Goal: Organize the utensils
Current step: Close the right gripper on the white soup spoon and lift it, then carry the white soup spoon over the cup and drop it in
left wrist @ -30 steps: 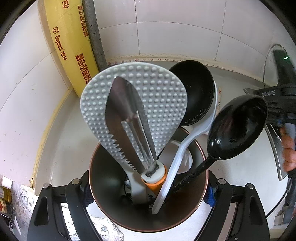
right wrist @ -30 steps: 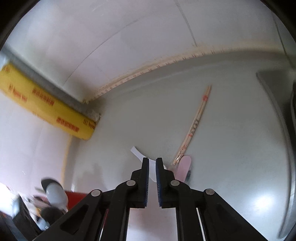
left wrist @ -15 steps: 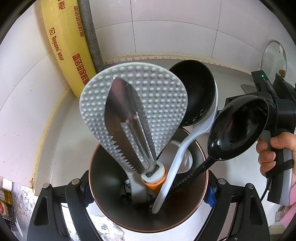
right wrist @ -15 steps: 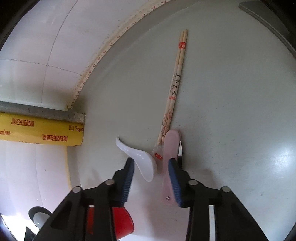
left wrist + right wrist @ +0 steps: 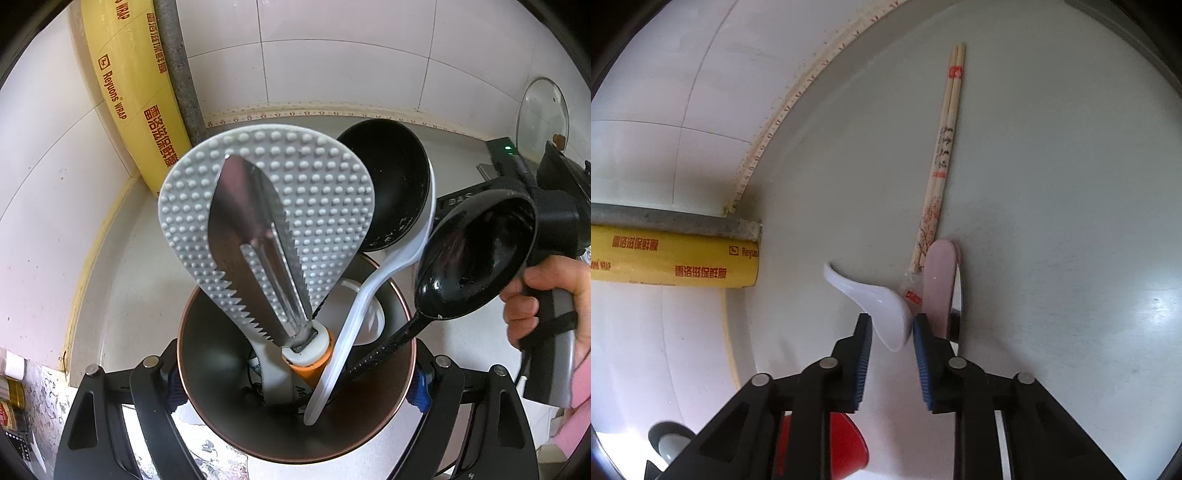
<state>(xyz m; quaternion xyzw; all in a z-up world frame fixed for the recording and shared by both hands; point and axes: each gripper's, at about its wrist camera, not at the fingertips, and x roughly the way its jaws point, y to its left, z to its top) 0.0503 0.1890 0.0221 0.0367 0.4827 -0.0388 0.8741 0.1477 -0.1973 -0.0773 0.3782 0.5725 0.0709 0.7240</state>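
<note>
My left gripper point(image 5: 295, 369) is shut on a dark metal utensil holder point(image 5: 207, 424) with a copper rim, one finger on each side. In it stand a grey dotted rice paddle point(image 5: 325, 177), a steel serrated peeler point(image 5: 251, 243), a black ladle point(image 5: 391, 177), a black spoon point(image 5: 476, 258) and a white plastic spoon point(image 5: 354, 314). On the counter lies a white ceramic spoon point(image 5: 875, 299). The right gripper point(image 5: 891, 328) straddles its bowl, jaws closing, pads just clear of it. Chopsticks point(image 5: 942, 158) and a pink-handled utensil point(image 5: 940, 280) lie beside it.
A yellow cling-wrap roll point(image 5: 136, 96) leans in the tiled corner by a grey pipe point(image 5: 177, 62). A glass lid point(image 5: 543, 110) stands far right. A person's hand point(image 5: 535, 295) grips the right tool. A red object point(image 5: 849, 450) sits under the right gripper.
The right gripper has dropped toward the counter and rolled; its jaws went from shut to wide, then narrowed around the white ceramic spoon. The left gripper and holder stayed put.
</note>
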